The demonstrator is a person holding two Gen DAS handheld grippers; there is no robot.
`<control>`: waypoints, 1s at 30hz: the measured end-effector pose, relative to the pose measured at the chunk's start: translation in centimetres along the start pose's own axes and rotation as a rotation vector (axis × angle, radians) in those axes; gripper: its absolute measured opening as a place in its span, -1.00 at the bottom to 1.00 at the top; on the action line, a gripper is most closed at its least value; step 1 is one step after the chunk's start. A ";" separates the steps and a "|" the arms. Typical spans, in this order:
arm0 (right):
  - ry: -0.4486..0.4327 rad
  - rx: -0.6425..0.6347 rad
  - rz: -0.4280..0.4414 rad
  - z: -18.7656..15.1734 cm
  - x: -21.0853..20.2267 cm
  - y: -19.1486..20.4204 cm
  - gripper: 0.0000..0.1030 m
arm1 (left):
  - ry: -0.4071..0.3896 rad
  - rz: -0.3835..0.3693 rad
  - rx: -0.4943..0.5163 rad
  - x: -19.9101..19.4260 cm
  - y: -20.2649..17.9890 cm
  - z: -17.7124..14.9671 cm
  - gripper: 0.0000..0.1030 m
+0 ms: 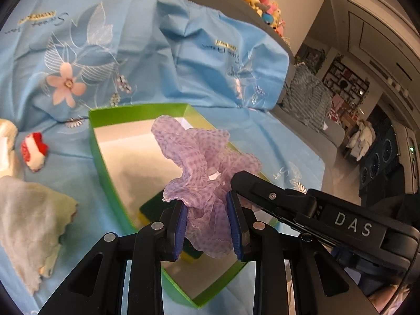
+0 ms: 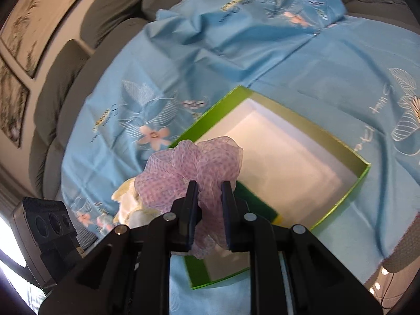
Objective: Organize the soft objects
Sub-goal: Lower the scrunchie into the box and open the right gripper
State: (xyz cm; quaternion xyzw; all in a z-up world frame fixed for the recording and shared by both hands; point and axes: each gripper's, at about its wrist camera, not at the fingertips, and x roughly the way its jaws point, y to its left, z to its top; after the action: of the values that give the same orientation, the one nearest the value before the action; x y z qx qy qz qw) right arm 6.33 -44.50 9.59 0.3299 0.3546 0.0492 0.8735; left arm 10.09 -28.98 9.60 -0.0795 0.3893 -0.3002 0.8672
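Scrunchie: lilac dotted mesh scrunchie (image 1: 202, 162), held above the green box, centre of the left wrist view; seen again at centre (image 2: 189, 168) in the right wrist view.
Left tongs: left tongs (image 1: 207, 225), lower centre of frame, blue pads closed on the lower folds of the scrunchie, fabric bulging out between and below them.
Right tongs: right tongs (image 2: 210, 210), lower centre of their own view, closed narrowly on the same scrunchie; their black arm enters from the lower right (image 1: 328, 215) in the left wrist view.
Green box: open green box (image 1: 136, 110) with a pale inside, lying on the blue cloth, middle of frame.
Sponge: green and yellow sponge (image 2: 252, 199) inside the box at its near side, partly hidden by the scrunchie.
Blue cloth: light blue flowered cloth (image 1: 131, 60) spread over a grey sofa.
Left edge: cream towel (image 1: 29, 218) at lower left; small red and white plush (image 1: 34, 152) above it, both outside the box.
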 end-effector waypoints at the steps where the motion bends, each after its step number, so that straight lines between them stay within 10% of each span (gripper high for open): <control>1: 0.002 0.006 -0.021 0.1 0.2 -0.4 -0.66 | 0.011 0.000 0.002 0.5 -0.1 0.0 -0.43; 11: 0.026 0.063 -0.146 0.3 1.3 -2.8 -0.60 | 0.077 0.029 -0.009 2.6 -0.3 -1.1 -0.43; 16: -0.039 0.025 -0.211 0.5 0.1 -2.6 0.17 | 0.059 0.037 -0.001 1.3 0.1 -1.2 -0.41; 21: -0.137 0.002 -0.177 0.4 -1.3 -1.9 0.60 | 0.018 0.032 -0.043 -1.3 1.4 -1.3 0.07; 30: -0.264 -0.086 -0.061 -1.1 -2.8 0.8 0.79 | -0.063 0.081 -0.113 -8.1 5.3 -1.8 0.45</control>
State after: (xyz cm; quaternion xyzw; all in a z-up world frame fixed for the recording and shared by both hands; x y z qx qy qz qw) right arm 3.69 -44.15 11.13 0.2852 0.2441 -0.0059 0.9269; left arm 7.05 -19.78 11.47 -0.1221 0.3812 -0.2398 0.8845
